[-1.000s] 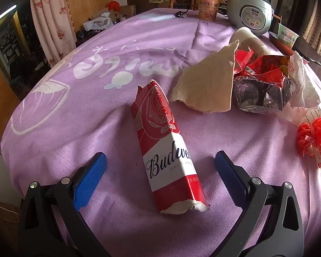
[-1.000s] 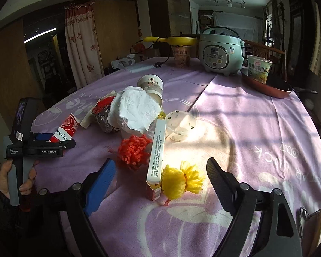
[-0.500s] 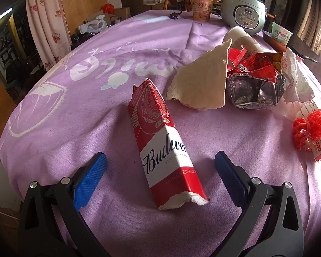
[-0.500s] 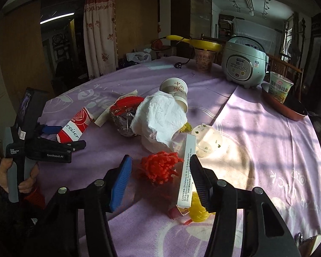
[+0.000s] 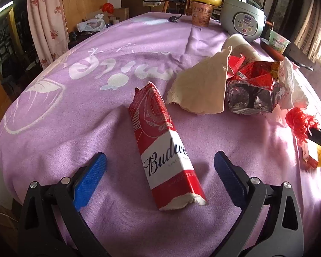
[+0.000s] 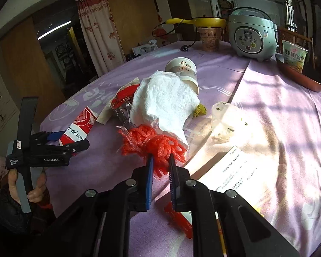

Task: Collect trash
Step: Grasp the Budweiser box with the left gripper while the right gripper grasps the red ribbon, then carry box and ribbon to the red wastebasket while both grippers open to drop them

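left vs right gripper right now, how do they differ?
The left gripper has its jaws spread wide; the right gripper has its jaws nearly closed. The left one grips nothing, merely straddling the torn Budweiser carton flat on the purple tablecloth; the right one pinches the red plastic pompom. Both have blue pads on black arms.

The right claw [image 6: 161, 167] hid the red net's [image 6: 154, 143] near end and part of the long box [image 6: 226, 171]. The tissue [image 6: 164, 102] covered much of the paper cup [image 6: 183, 68]. The far cups' print was unreadable.
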A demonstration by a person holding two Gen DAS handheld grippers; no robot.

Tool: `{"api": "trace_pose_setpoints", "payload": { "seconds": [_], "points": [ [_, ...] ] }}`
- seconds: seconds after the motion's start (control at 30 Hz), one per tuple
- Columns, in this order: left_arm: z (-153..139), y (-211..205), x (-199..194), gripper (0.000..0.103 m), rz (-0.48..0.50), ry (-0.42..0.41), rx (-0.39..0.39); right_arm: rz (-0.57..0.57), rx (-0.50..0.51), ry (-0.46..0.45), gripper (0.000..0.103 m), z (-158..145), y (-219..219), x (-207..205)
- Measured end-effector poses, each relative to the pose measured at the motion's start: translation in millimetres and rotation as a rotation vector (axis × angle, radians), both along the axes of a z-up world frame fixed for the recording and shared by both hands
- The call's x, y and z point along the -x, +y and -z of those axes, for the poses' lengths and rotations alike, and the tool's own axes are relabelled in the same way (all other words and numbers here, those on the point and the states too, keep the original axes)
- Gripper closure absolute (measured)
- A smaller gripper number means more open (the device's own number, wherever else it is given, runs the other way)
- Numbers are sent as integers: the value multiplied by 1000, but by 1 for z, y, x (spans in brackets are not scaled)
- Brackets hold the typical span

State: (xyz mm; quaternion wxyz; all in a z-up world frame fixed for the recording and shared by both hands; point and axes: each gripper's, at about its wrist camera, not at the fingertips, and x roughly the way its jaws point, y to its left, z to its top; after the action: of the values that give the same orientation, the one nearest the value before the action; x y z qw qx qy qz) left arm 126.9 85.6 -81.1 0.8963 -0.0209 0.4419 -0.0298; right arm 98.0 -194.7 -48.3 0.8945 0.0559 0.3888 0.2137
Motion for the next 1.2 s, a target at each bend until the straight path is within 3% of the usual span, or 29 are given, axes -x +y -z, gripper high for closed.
{"api": "trace_pose_setpoints", "payload": {
  "seconds": [0.07,0.13,0.37,0.43,0.53,0.93,1.2],
  "points": [
    [-4,6,-1,15,-10,-4,51,15,-19,15,88,2,-4,-2],
    [-7,9,-4,30,-18,1,65,25,-24,16,88,1,-7,0],
    [-5,-3,-8,43,-29,10,-26,31,-26,3,85,-1,-10,2],
    [-5,-8,-7,60,-25,7,-47,34,-30,1,85,-1,-10,1],
    [-9,-8,-3,74,-3,8,14,33,-31,-13,86,-2,-11,3],
    [-64,10,47,78,-13,-140,50,47,-117,-118,87,-27,-17,29],
    [-71,85,102,78,-181,-180,59,-29,-130,-182,88,-58,19,49]
  ]
}}
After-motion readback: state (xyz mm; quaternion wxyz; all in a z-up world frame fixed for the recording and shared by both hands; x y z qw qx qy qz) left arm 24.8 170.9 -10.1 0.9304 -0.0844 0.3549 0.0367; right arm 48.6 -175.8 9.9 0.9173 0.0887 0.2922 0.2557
